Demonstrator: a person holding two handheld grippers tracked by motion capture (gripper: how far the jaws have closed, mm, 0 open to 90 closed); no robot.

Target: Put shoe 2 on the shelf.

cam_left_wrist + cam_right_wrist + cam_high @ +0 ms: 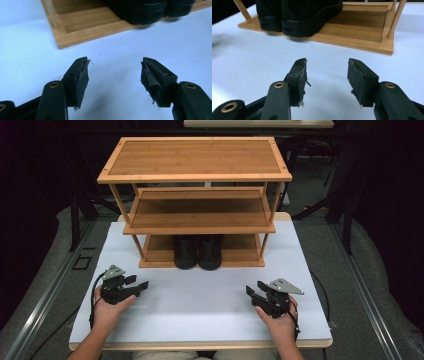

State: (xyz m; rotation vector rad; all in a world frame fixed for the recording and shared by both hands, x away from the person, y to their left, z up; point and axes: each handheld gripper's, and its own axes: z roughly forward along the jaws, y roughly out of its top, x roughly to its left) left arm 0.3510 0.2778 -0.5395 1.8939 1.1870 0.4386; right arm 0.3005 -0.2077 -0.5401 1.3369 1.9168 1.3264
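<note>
While no brand, label or other writing can be read anywhere, the things are easy to count. One bamboo shoe rack (197, 215) with three flat shelves stands at the far part of the white table (200, 305); its thin slanted posts join the shelves, and the wood shows fine straight grain. On the lowest shelf, in the middle, stands one pair of black boots (198, 251), two boots touching side by side, toes toward the person. Their uppers look ribbed and matte, and their soles are thick and rounded. Two hand-held grippers hover near the front edge, well apart from each other and from the rack. Each has a grey three-cornered plate on top. The left gripper (138, 285) has its jaws spread wide, with nothing between them but the bare table. The right gripper (253, 291) is also spread, holding nothing. Both have black jaws with worn, frayed rubber pads (81, 80) and brass-coloured rivets.
</note>
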